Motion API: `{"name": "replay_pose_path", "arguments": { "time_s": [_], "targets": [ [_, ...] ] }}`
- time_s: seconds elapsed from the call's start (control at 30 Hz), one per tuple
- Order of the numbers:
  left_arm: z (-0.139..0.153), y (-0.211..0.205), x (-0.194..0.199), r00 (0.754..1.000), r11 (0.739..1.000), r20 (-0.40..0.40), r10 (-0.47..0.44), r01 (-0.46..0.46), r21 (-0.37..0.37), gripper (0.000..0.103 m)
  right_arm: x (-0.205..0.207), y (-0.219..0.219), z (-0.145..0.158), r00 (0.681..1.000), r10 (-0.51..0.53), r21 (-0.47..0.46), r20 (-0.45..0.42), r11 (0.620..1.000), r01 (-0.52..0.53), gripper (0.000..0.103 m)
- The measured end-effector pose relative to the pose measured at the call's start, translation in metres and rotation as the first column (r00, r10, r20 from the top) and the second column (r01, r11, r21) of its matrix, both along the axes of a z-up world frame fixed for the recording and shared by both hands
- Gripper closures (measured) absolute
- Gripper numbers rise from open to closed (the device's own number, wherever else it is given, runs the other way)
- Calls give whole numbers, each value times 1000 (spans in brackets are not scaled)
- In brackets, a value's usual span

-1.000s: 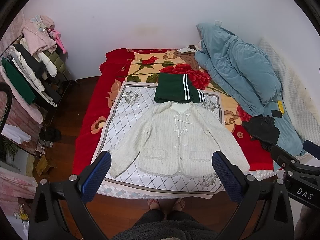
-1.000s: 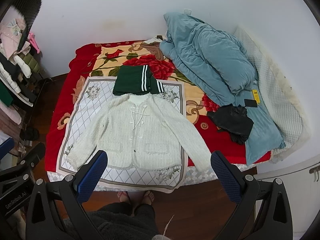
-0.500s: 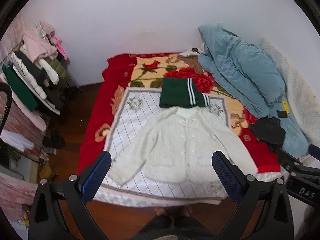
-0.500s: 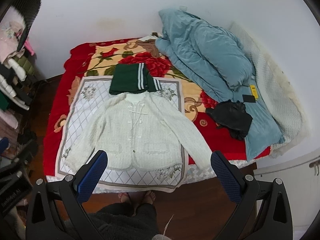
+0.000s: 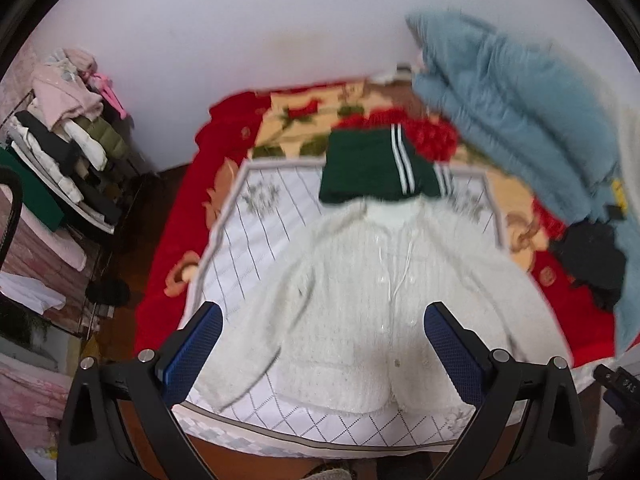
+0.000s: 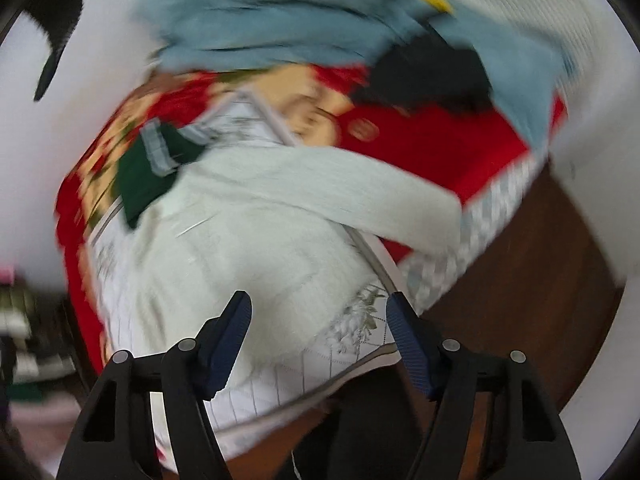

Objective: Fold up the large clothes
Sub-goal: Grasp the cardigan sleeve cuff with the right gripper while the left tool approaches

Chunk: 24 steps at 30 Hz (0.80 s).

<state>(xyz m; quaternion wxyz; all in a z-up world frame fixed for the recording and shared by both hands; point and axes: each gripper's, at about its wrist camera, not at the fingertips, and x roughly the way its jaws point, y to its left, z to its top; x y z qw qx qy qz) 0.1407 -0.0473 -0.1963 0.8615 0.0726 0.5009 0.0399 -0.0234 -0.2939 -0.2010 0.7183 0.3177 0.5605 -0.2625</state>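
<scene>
Both grippers have dropped closer to the bed (image 5: 168, 292) since the earlier frames. Left gripper (image 5: 322, 344) hangs wide open, empty, above the cardigan's (image 5: 360, 280) left sleeve near the bed's front edge. Right gripper (image 6: 320, 336), jaws just narrowing, nothing between them, hovers over the hem. Soft, light, floppy knit; best pinched at hem corners or cuffs.

A red floral blanket (image 5: 172, 248) covers the bed, with a white diamond-patterned sheet (image 5: 256, 216) spread on top. A blue quilt (image 5: 516, 108) is heaped against the wall, a black garment (image 5: 592, 264) just beside it. On the left, a rack of piled clothes (image 5: 68, 144) stands on the dark wooden floor (image 6: 520, 264).
</scene>
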Motion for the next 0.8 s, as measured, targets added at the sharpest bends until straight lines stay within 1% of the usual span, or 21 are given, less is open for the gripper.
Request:
{"name": "replay_pose_path", "arguments": {
  "time_s": [0.07, 0.1, 0.13, 0.17, 0.2, 0.27, 0.3, 0.33, 0.37, 0.4, 0.43, 0.5, 0.53, 0.57, 0.6, 0.63, 0.67, 0.7, 0.77, 0.8],
  "targets": [
    [-39, -20, 12, 999, 1000, -43, 6, -5, 15, 0, -8, -36, -51, 996, -92, 46, 5, 995, 91, 31],
    [-62, -35, 20, 997, 999, -77, 16, -13, 39, 0, -13, -54, -78, 991, -137, 71, 5, 988, 137, 31],
    [-77, -43, 25, 995, 999, -101, 20, -16, 44, 0, -18, -75, -112, 982, -190, 111, 2, 976, 188, 31],
    [-95, -53, 30, 992, 999, -124, 24, -19, 48, 0, -19, -87, -135, 976, -217, 143, 2, 966, 214, 31],
    [-117, -66, 37, 988, 998, -154, 34, -25, 65, 0, -22, -104, -170, 966, -257, 187, -14, 949, 255, 31],
    [-151, -82, 46, 979, 996, -199, 48, -33, 78, 0, -24, -130, -229, 942, -335, 302, -26, 895, 327, 31],
    [-164, -88, 49, 975, 996, -218, 52, -35, 80, 0, -25, -141, -258, 925, -378, 358, -33, 860, 364, 31],
    [-186, -100, 53, 968, 996, -245, 55, -35, 87, 0, -26, -149, -284, 909, -415, 392, -37, 831, 395, 31],
    [-197, -106, 55, 965, 995, -257, 55, -31, 95, 0, -25, -152, -301, 900, -433, 409, -44, 815, 411, 31],
    [-212, -114, 58, 961, 994, -272, 54, -26, 106, 0, -26, -160, -328, 886, -457, 417, -82, 791, 447, 31],
    [-227, -123, 61, 957, 993, -287, 52, -19, 114, 0, -30, -166, -348, 862, -493, 422, -121, 760, 494, 31],
    [-252, -138, 64, 950, 992, -307, 47, -8, 126, 0, -42, -172, -380, 813, -557, 474, -169, 678, 562, 32],
    [-261, -143, 67, 947, 993, -319, 44, -5, 122, 0, -44, -174, -387, 800, -580, 502, -157, 651, 570, 35],
    [-271, -148, 70, 943, 994, -331, 41, -3, 113, 0, -47, -176, -389, 794, -593, 517, -132, 642, 566, 45],
    [-278, -153, 72, 940, 994, -340, 38, -2, 105, 0, -50, -178, -387, 787, -608, 513, -103, 646, 566, 57],
    [-287, -158, 72, 936, 995, -350, 31, 3, 97, 0, -55, -180, -380, 772, -633, 499, -56, 652, 571, 65],
    [-292, -164, 74, 935, 996, -353, 25, 7, 89, 0, -57, -182, -374, 765, -644, 485, -28, 660, 573, 74],
    [-296, -168, 72, 935, 997, -355, 15, 14, 78, 0, -58, -182, -366, 760, -650, 476, 13, 673, 566, 81],
    [-300, -175, 71, 936, 997, -353, -1, 28, 70, 0, -57, -179, -350, 756, -651, 445, 73, 699, 559, 85],
    [-301, -178, 70, 935, 997, -356, -9, 36, 68, 0, -52, -176, -341, 767, -633, 419, 101, 726, 545, 85]
  ]
}}
